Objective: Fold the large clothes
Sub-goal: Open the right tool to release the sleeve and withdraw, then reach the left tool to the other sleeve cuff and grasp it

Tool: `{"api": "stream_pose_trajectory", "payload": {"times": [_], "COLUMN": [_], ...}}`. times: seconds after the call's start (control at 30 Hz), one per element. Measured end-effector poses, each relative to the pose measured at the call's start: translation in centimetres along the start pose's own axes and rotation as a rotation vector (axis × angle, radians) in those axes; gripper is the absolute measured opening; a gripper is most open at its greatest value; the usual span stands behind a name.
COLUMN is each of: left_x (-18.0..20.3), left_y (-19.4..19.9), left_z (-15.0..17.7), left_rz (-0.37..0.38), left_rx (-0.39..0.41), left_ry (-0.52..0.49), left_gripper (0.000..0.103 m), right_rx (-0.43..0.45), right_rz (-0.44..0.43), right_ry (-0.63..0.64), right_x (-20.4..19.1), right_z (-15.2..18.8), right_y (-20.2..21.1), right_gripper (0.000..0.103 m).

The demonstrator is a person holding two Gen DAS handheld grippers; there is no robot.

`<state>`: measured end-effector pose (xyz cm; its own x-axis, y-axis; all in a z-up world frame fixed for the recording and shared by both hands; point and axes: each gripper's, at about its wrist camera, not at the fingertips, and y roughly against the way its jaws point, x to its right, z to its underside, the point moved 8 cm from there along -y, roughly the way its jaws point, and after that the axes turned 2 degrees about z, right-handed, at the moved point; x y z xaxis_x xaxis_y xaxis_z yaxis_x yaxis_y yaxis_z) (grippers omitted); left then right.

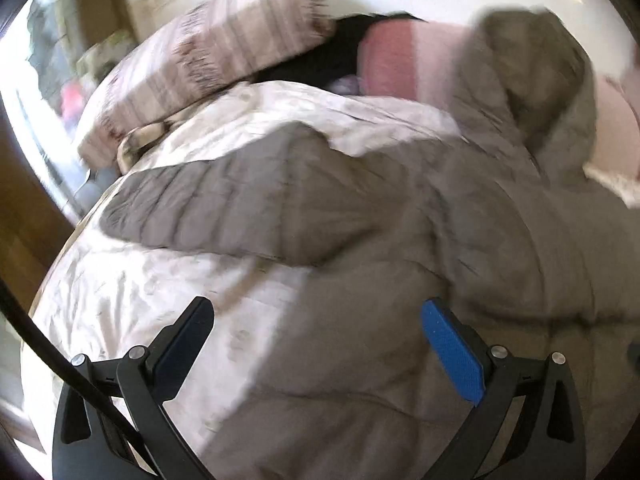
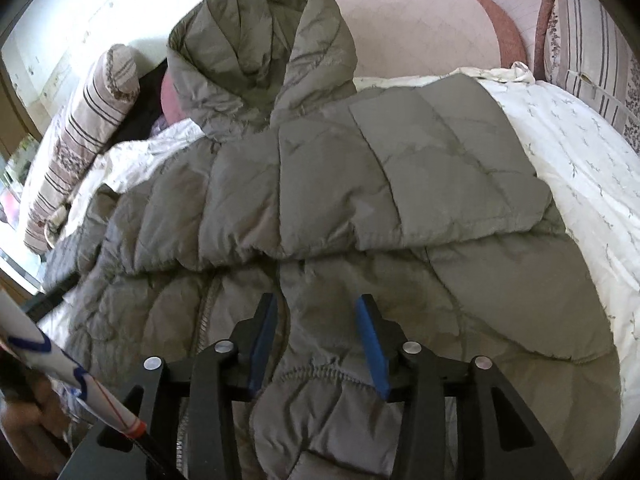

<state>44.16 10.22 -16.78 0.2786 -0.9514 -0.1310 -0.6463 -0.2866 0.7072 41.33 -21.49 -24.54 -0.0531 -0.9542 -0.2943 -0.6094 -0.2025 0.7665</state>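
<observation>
I'm hovering my right hand-held gripper [image 2: 316, 332] half open over the jacket [image 2: 320, 184] on the bed [image 2: 568, 152], gripping nothing; left hand-held gripper [image 1: 316, 344] is gaping wide, empty. Risk imo: the puffy folded sleeve [image 2: 448, 168] springing back w/o pressing.

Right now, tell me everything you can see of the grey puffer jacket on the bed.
The grey puffer jacket is a quilted, hooded coat of soft, slightly shiny padded fabric. It lies spread on the white bedspread, hood propped against the pink headboard. One sleeve is folded across the chest; the other stretches sideways. An elastic-gathered edge lies between the open right tool fingers.
</observation>
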Motion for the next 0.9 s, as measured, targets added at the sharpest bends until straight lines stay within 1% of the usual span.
{"api": "stream_pose_trajectory", "payload": {"times": [0.07,0.17,0.27,0.4,0.47,0.57,0.73,0.8,0.9], "left_x": [-2.4,-5.7,-9.5,-13.7,-15.2,-17.1,-20.1,-21.6,-23.7], "left_y": [-0.2,-0.7,-1.5,-2.6,-3.2,-4.3,-4.5,-4.7,-5.8], "left_z": [-0.7,-1.3,-1.8,-1.5,-1.0,-0.5,-0.7,-0.8,-0.9], "left_rz": [-0.029,-0.042,-0.073,-0.119,-0.130,-0.124,-0.130,-0.111,-0.073], "left_rx": [0.011,0.008,0.005,-0.009,-0.027,-0.053,-0.044,-0.047,-0.077], "left_ry": [0.039,0.103,0.174,0.233,0.262,0.296,0.339,0.377,0.440], "left_gripper": [0.103,0.103,0.103,0.103,0.103,0.103,0.103,0.103,0.103], "right_rx": [-0.021,-0.014,-0.013,-0.008,-0.008,-0.009,-0.014,-0.016,-0.019], "right_rz": [0.026,0.058,0.067,0.071,0.080,0.099,0.111,0.104,0.103], "right_ry": [0.019,0.056,0.073,0.084,0.099,0.133,0.154,0.153,0.162], "right_x": [0.0,-0.3,-0.5,-0.5,-0.7,-1.1,-1.3,-1.3,-1.4], "right_z": [0.8,1.3,1.4,1.5,1.6,1.6,1.6,1.5,1.5], "right_y": [-0.8,-1.4,-1.5,-1.5,-1.5,-1.7,-1.9,-2.0,-2.1], "right_gripper": [0.051,0.055,0.057,0.060,0.064,0.068,0.071,0.072,0.075]}}
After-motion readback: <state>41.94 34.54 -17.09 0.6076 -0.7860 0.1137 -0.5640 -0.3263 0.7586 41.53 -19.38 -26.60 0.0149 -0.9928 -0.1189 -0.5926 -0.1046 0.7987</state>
